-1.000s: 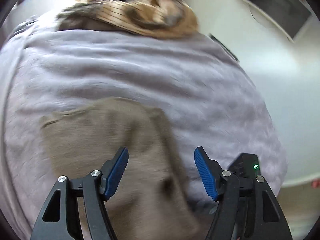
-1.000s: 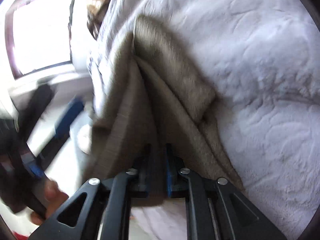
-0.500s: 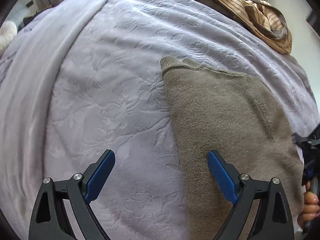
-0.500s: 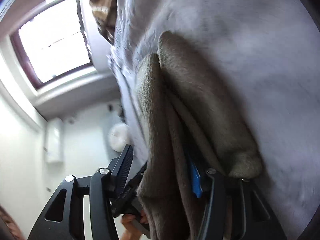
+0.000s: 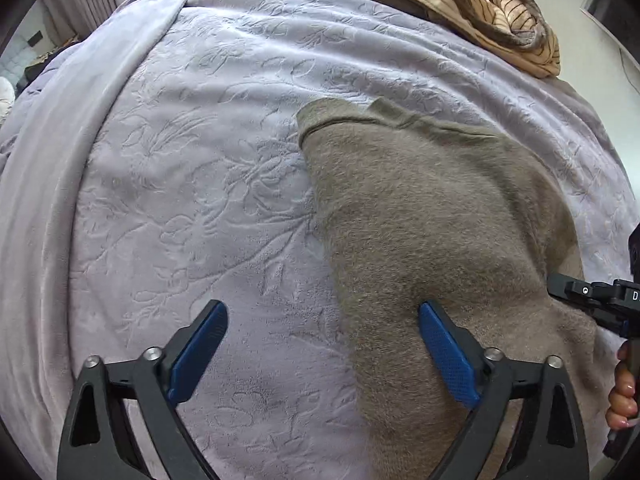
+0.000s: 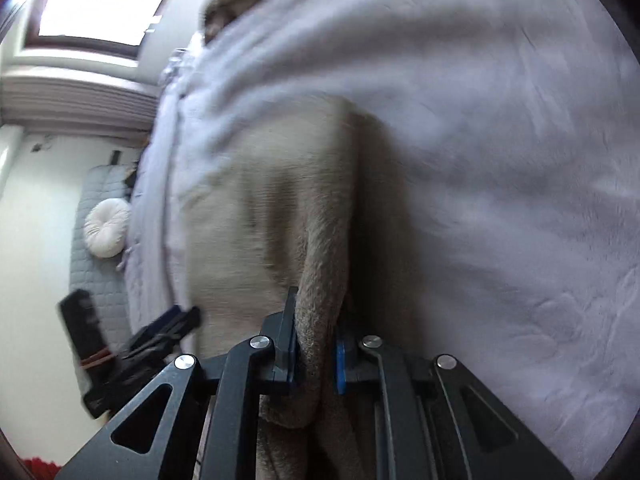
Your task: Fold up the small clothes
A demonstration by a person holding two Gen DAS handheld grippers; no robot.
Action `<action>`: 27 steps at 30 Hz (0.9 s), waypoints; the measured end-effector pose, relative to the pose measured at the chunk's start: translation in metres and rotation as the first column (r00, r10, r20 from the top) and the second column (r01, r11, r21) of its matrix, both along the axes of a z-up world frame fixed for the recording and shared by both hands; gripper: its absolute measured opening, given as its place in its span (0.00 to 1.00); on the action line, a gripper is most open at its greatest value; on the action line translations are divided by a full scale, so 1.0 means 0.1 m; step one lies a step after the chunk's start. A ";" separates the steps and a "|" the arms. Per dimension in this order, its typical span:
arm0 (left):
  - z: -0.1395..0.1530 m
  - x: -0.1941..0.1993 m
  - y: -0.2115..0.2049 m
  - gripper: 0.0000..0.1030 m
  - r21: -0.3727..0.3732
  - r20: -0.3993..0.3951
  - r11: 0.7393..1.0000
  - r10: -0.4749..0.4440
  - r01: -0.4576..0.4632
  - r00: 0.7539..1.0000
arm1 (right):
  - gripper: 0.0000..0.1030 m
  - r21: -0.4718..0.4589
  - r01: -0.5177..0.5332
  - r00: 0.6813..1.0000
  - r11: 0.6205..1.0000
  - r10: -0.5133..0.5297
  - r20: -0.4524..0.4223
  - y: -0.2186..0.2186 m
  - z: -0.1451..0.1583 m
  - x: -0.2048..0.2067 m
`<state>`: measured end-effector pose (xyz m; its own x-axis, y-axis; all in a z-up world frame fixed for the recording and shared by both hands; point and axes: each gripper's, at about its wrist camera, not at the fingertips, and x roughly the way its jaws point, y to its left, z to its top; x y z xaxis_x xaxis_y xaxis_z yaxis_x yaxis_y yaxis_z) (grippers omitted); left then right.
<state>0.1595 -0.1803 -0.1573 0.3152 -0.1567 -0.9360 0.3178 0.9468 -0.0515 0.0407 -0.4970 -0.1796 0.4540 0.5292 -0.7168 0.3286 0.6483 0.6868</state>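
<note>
since the earlier frame the left gripper (image 5: 322,354) has come down over the bed and its fingers have just been opening; they now stand wide apart, one blue pad over the lilac blanket (image 5: 192,184), the other over the brown garment (image 5: 420,216), nothing pinched. the right gripper (image 6: 316,354) has rolled, its fingers have just been closing and are clamped on a bunched fold of the garment's edge. the garment lies spread on the blanket, a striped cloth (image 5: 496,12) well beyond it.

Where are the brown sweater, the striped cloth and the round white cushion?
brown sweater (image 5: 420,208), left wrist view, middle of its flat body
striped cloth (image 5: 500,20), left wrist view, its crumpled top
round white cushion (image 6: 107,227), right wrist view, its centre
</note>
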 end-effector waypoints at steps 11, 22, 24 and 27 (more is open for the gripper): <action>0.25 -0.35 0.19 0.96 0.048 -0.013 0.997 -0.061 0.062 0.998 | 0.29 -0.180 0.048 0.998 0.983 -0.054 -0.025 -0.09 0.56 -0.56; -0.11 -0.74 0.23 0.96 0.021 -0.113 1.000 0.023 -0.021 0.993 | 0.13 -0.437 -0.146 0.989 0.887 0.138 -0.049 0.64 0.67 -0.70; -0.14 -0.80 0.25 0.96 0.017 -0.127 1.000 0.021 -0.019 0.992 | 0.04 -0.447 -0.148 0.988 0.882 0.107 -0.115 0.58 0.46 -0.71; -0.17 -0.90 0.23 0.96 0.055 -0.114 0.998 -0.017 0.023 0.993 | 0.00 -0.431 -0.117 0.991 0.895 0.075 -0.113 0.48 0.33 -0.83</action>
<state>0.0695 -0.1575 -0.1740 0.2043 -0.1080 -0.9729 0.3319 0.9427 -0.0349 -0.0419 -0.4493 -0.1467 0.3386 0.1926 -0.9210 0.2967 0.9070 0.2988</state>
